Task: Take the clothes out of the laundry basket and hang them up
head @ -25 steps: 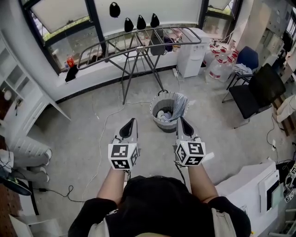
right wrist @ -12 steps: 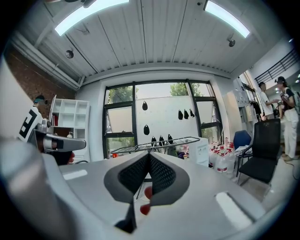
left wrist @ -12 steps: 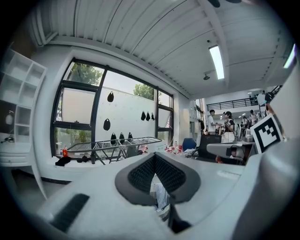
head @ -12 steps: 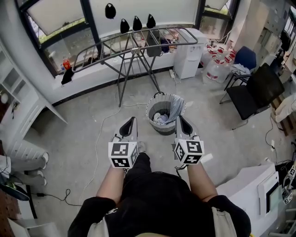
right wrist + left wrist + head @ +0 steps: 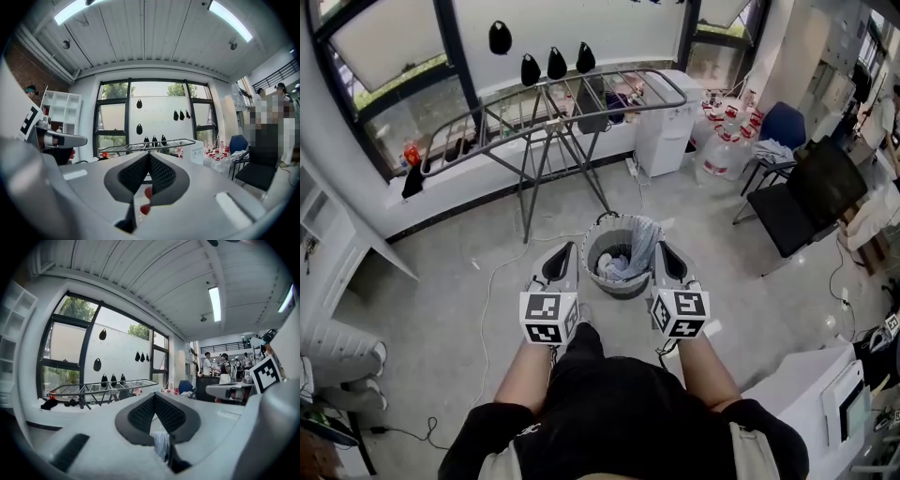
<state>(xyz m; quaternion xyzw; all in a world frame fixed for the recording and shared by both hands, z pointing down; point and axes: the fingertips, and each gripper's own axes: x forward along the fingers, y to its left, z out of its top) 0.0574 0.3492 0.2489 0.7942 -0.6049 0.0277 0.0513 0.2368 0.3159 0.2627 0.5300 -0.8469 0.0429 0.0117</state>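
Seen from the head camera, a round laundry basket (image 5: 613,290) stands on the grey floor with a jumble of pale clothes (image 5: 626,263) inside it. Beyond the basket stands a metal drying rack (image 5: 553,98), in front of tall windows. Only this view shows the basket whole. The two gripper views look level across the room instead, past the rack to the windows. The left gripper view also takes in people standing far off, and the right gripper view a black chair (image 5: 255,169). The person's forearms reach forward side by side, each hand carrying a gripper that points ahead and roughly level. The left claw (image 5: 565,253) sits just left of the basket's rim and the right claw (image 5: 664,253) just right of it, so the basket lies between them, lower down and apart from both. Each claw is pressed together with its tips meeting and nothing pinched. Through the gap under the left claw's tips, a strip of pale cloth shows.
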